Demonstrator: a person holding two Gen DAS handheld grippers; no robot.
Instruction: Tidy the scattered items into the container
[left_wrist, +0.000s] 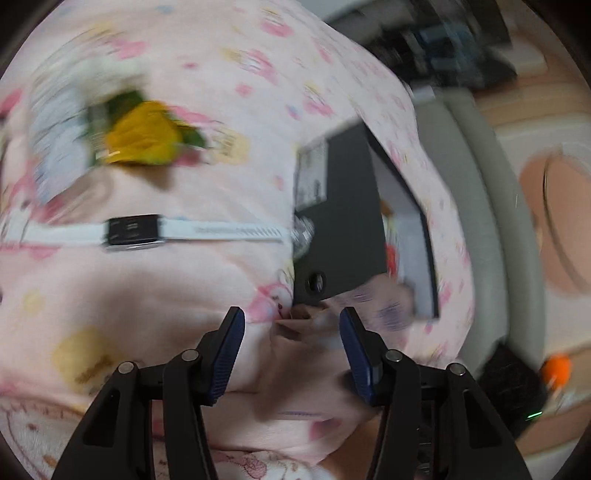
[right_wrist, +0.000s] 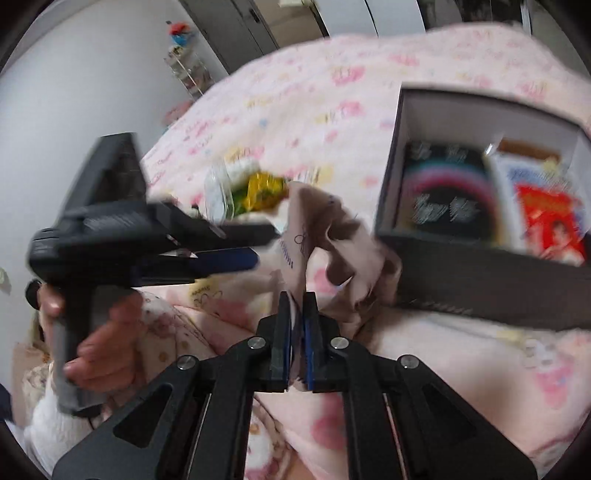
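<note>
Now right gripper (right_wrist: 295, 314) fingers clamped on pink cloth (right_wrist: 332, 236), left gripper (left_wrist: 291, 325) fingers open, empty

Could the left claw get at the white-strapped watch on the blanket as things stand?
Probably yes. The left claw is open and empty, and the watch lies flat in the open on the pink blanket, with nothing on it or between the two.

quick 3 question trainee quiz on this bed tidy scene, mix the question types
1. True or false: the right gripper is shut on the pink cloth.
2. The white watch lies: A in the box, B on the blanket, C in the left gripper.
3. Fill in: the left gripper's jaws are ____.

Key: 1 true; 2 B, on the blanket, outside the black box; 3 open.
</note>
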